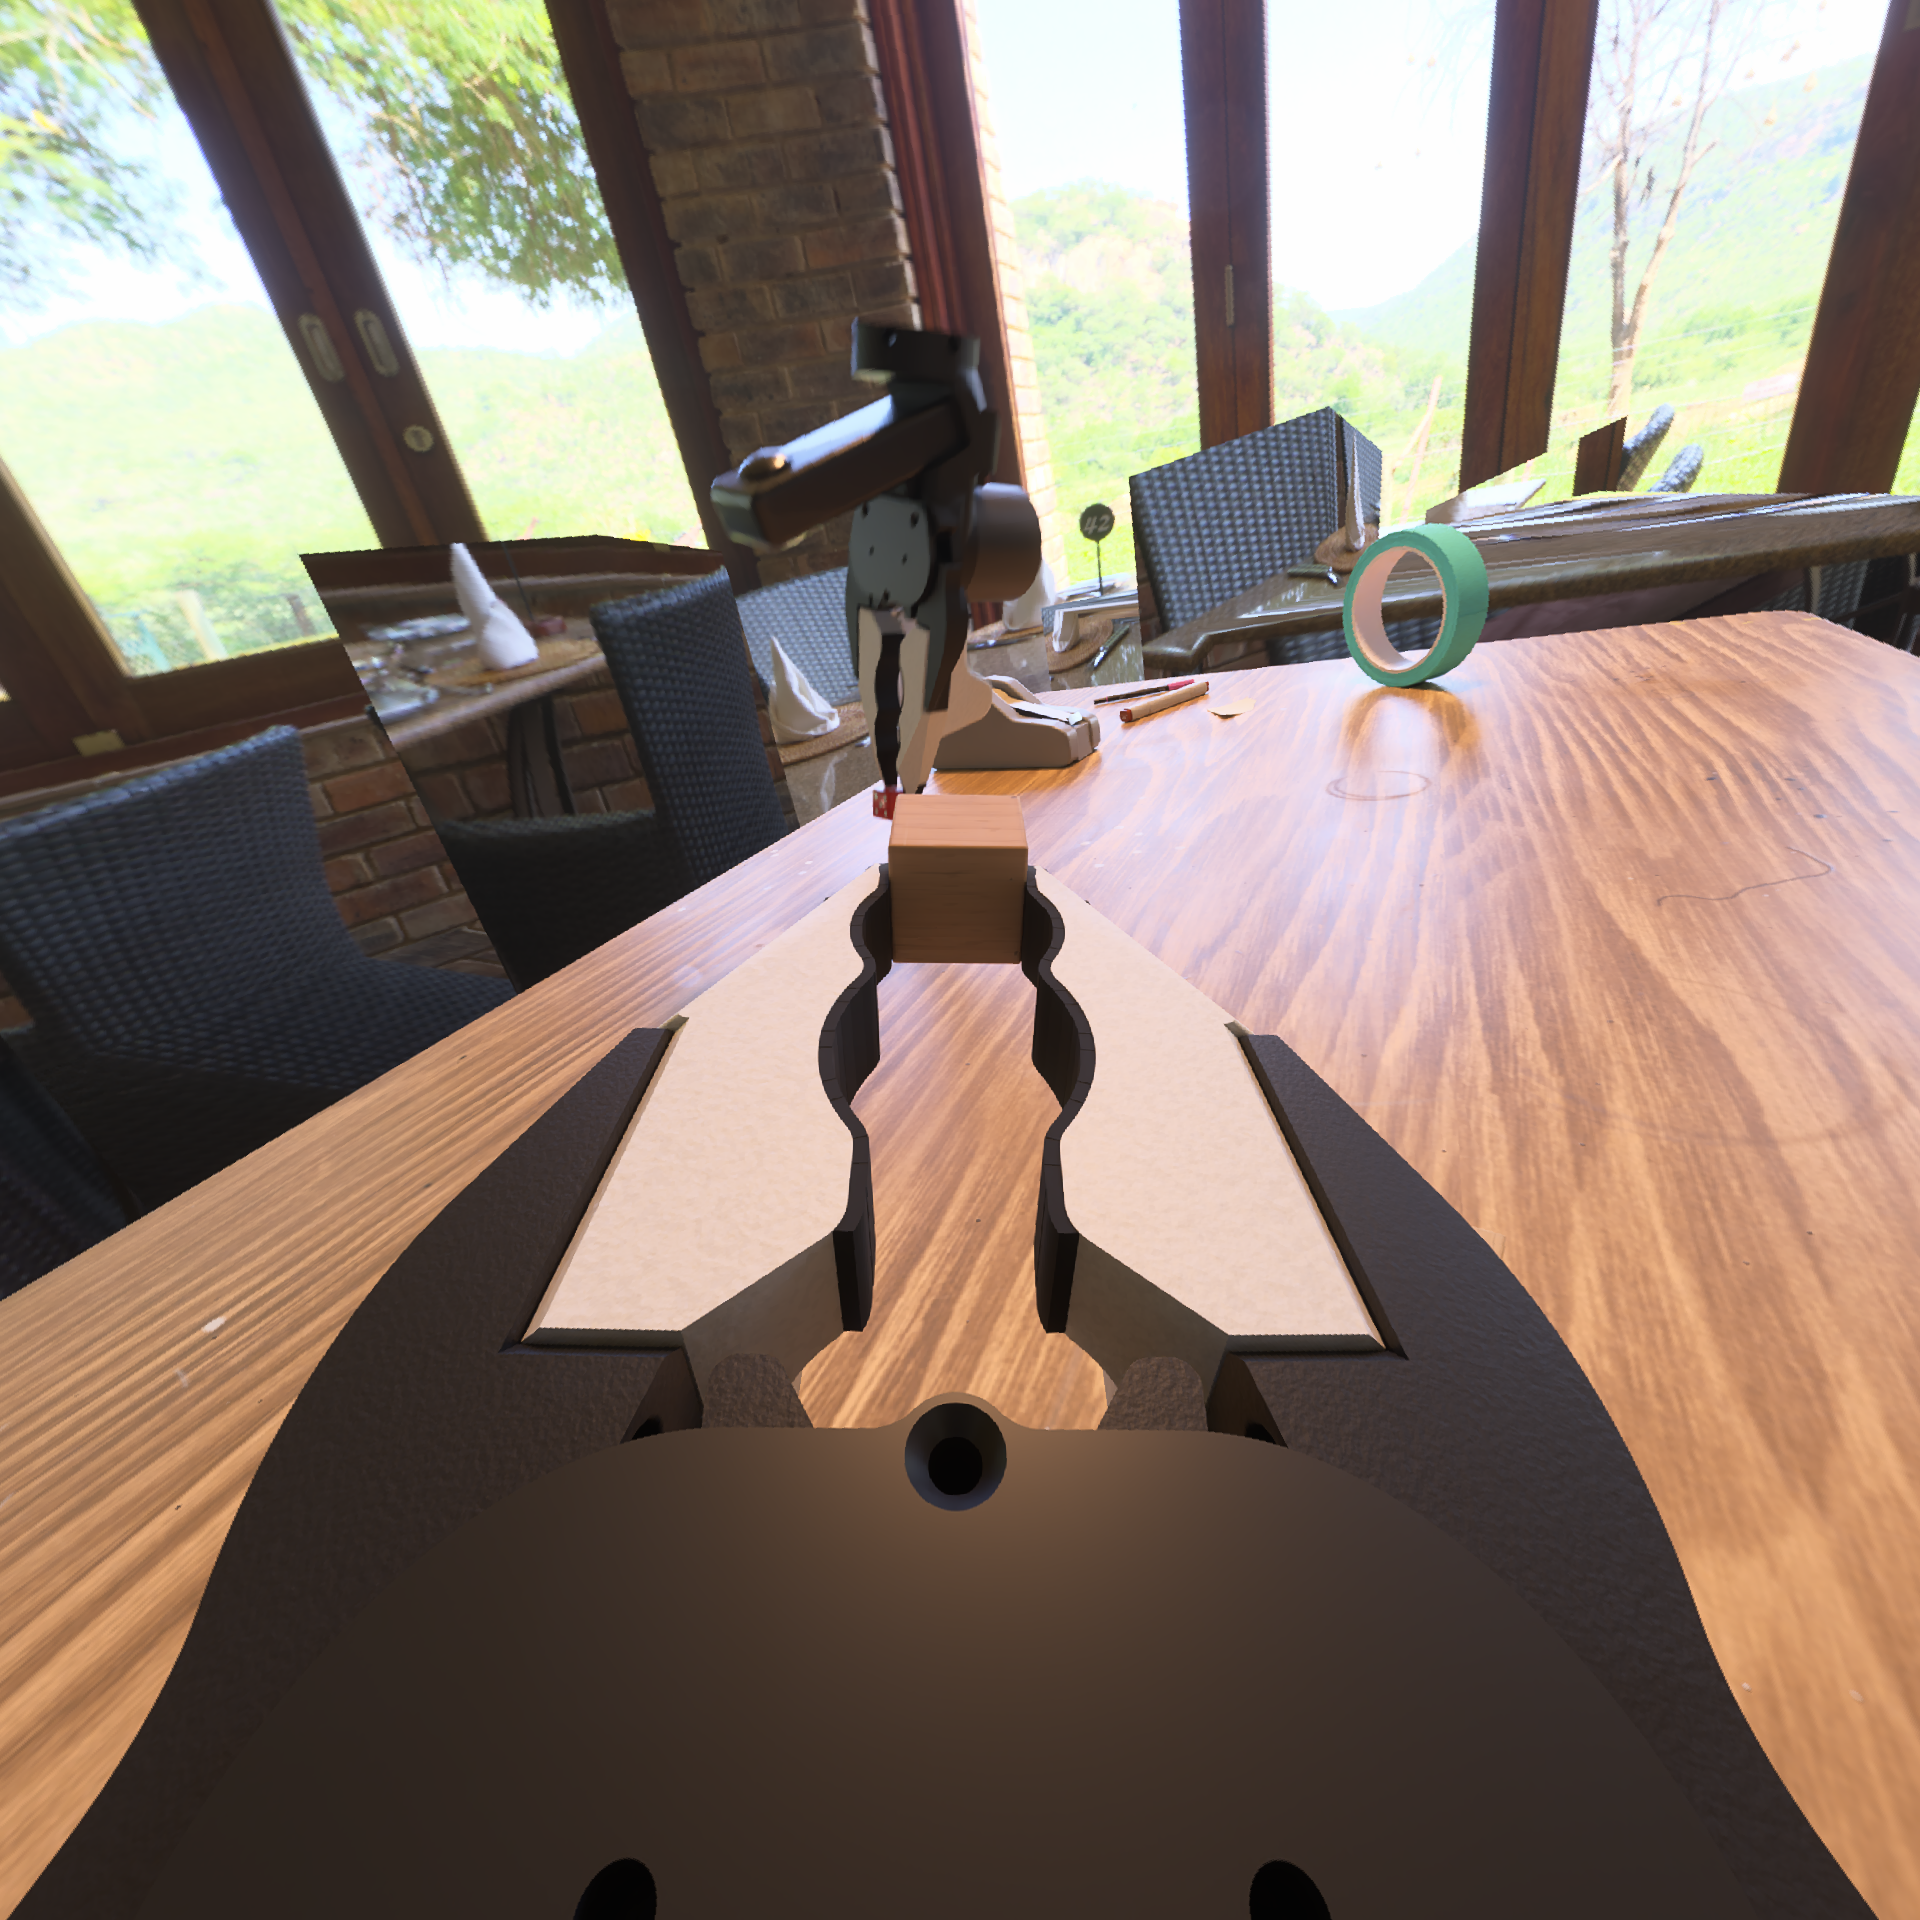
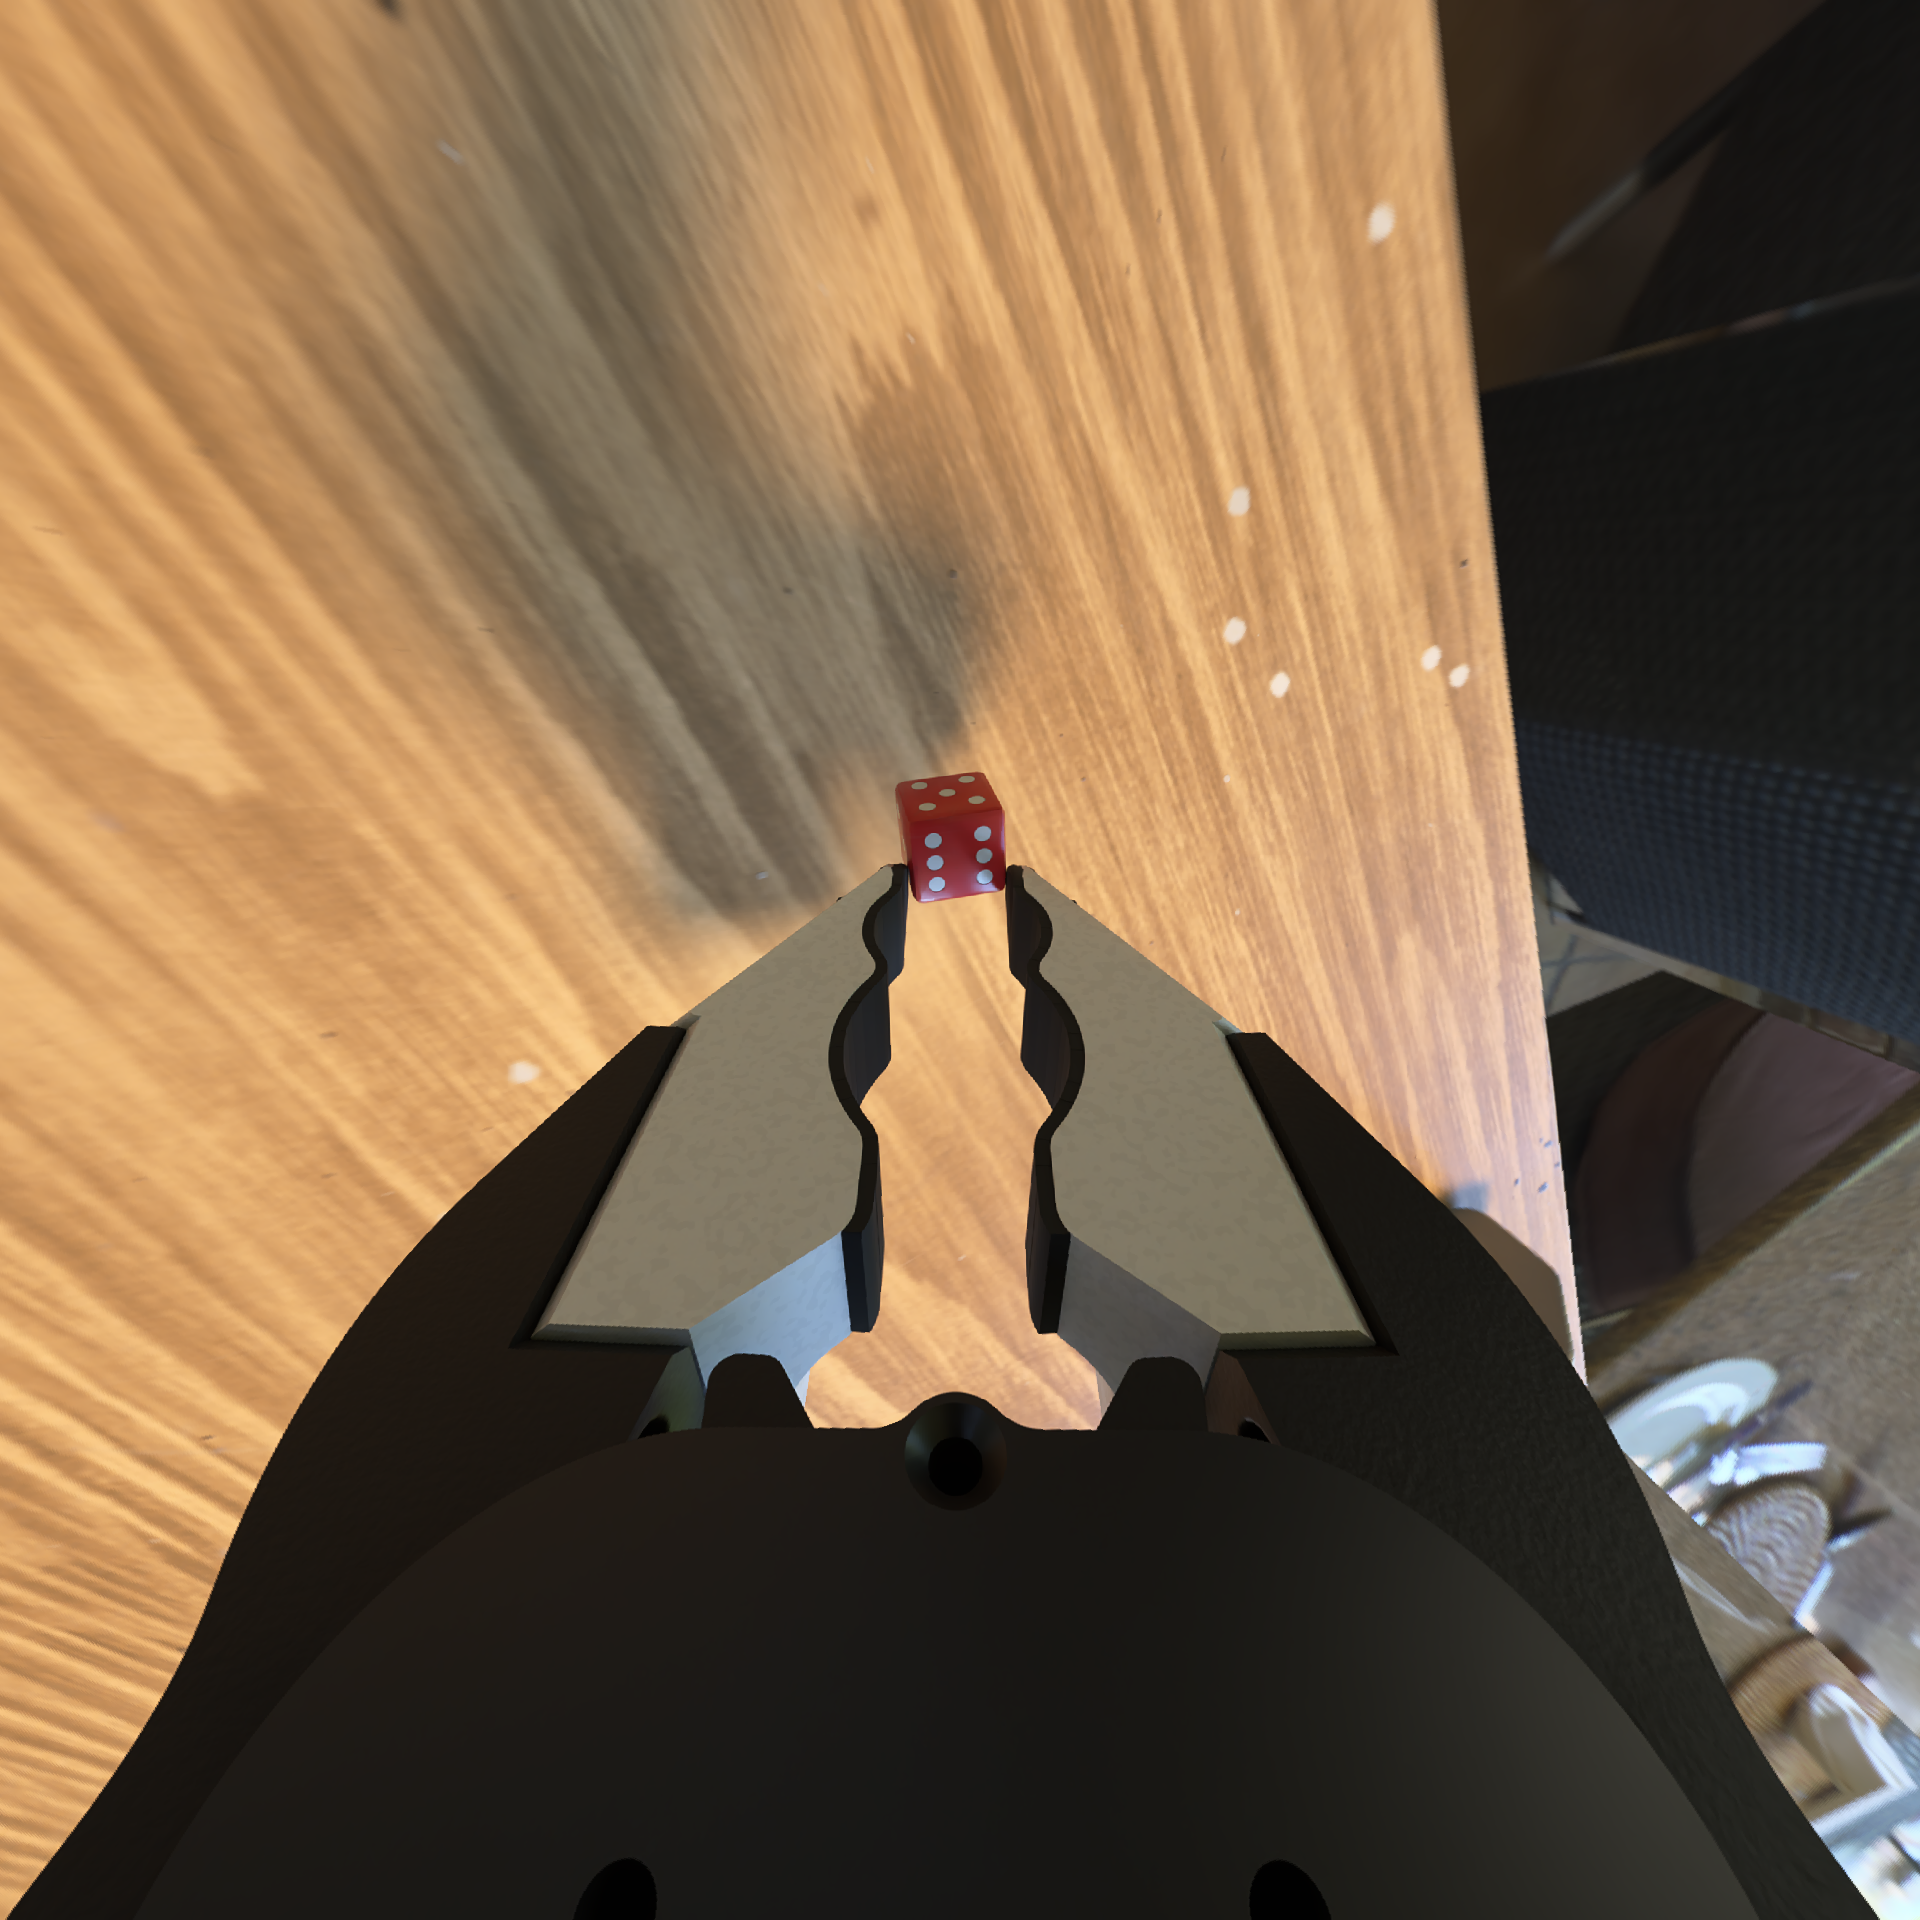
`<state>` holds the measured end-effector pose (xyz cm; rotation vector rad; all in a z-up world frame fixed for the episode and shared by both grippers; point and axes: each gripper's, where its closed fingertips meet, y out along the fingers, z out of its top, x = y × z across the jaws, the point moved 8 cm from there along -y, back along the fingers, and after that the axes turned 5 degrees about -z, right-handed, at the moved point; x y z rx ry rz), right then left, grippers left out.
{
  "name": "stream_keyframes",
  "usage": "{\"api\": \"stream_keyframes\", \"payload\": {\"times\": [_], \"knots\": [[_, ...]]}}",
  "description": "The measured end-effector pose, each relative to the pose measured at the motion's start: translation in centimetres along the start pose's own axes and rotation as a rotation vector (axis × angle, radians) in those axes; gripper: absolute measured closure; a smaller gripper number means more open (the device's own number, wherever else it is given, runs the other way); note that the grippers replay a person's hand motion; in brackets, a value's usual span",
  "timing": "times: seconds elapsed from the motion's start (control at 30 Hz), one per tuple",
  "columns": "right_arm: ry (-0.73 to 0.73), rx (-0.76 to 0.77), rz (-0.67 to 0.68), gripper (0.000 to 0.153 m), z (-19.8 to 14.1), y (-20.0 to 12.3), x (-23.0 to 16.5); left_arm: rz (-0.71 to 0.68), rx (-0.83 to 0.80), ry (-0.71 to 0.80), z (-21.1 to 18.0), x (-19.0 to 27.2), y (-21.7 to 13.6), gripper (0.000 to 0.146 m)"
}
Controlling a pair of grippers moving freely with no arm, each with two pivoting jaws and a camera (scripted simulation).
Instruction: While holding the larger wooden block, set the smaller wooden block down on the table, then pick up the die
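My left gripper [image 1: 958, 902] is shut on a light wooden block [image 1: 956, 883] and holds it at the fingertips, just above the wooden table [image 1: 1351, 1039]. My right gripper [image 2: 956, 881] points down at the table, and its fingertips close on the lower sides of a small red die [image 2: 949, 833] with white pips. The left wrist view shows the right gripper [image 1: 896, 779] just beyond the block, with the die [image 1: 884, 803] at its tips. No second wooden block shows in either view.
A green tape roll [image 1: 1415, 603] stands on edge at the far right. A grey stapler-like object [image 1: 1023, 732] and pens [image 1: 1164, 698] lie behind the right gripper. The table edge [image 2: 1496, 727] runs close to the die, with dark wicker chairs [image 1: 208, 935] beyond it.
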<state>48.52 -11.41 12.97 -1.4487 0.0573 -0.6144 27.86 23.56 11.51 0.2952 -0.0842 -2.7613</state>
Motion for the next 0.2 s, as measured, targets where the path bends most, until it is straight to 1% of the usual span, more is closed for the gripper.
{"api": "stream_keyframes", "payload": {"times": [0.1, 0.2], "knots": [[0.039, 0.128, -0.023, 0.134, -0.4, -4.0, -2.1, -0.005, -0.001, 0.003, 0.1, 0.2, 0.0, 0.122], [0.077, 0.32, -0.004, 0.134, -0.1, -8.7, -5.5, -0.011, -0.004, 0.01, 0.3, 0.5, 0.2, 0.122]]}}
